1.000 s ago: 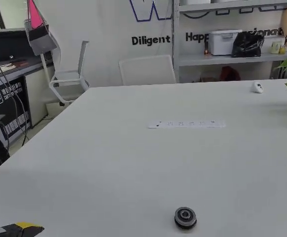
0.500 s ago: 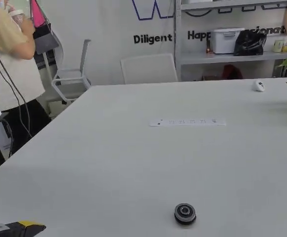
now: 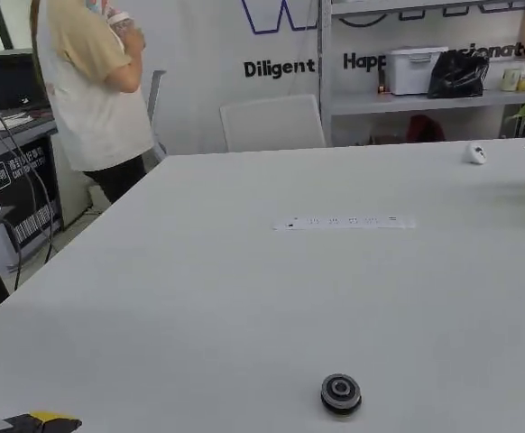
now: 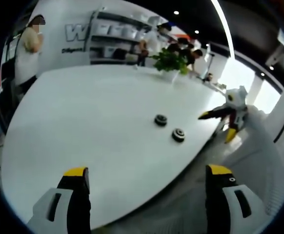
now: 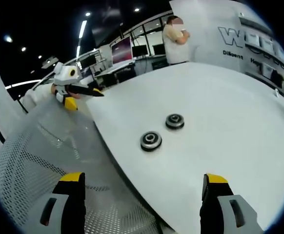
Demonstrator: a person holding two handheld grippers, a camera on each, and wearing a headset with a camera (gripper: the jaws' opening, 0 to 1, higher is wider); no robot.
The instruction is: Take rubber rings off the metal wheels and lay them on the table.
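Two wheels sit close together near the desk edge, rubber rings on.
Left gripper and right gripper hover off the desk, aimed at wheels, fingers wide, empty.

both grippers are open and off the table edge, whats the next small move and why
Probably ease the right gripper forward to the nearer wheel. It and the farther wheel lie flat on the table, dark rings apparently on; the left gripper and the right one stand open, short of both, holding nothing.
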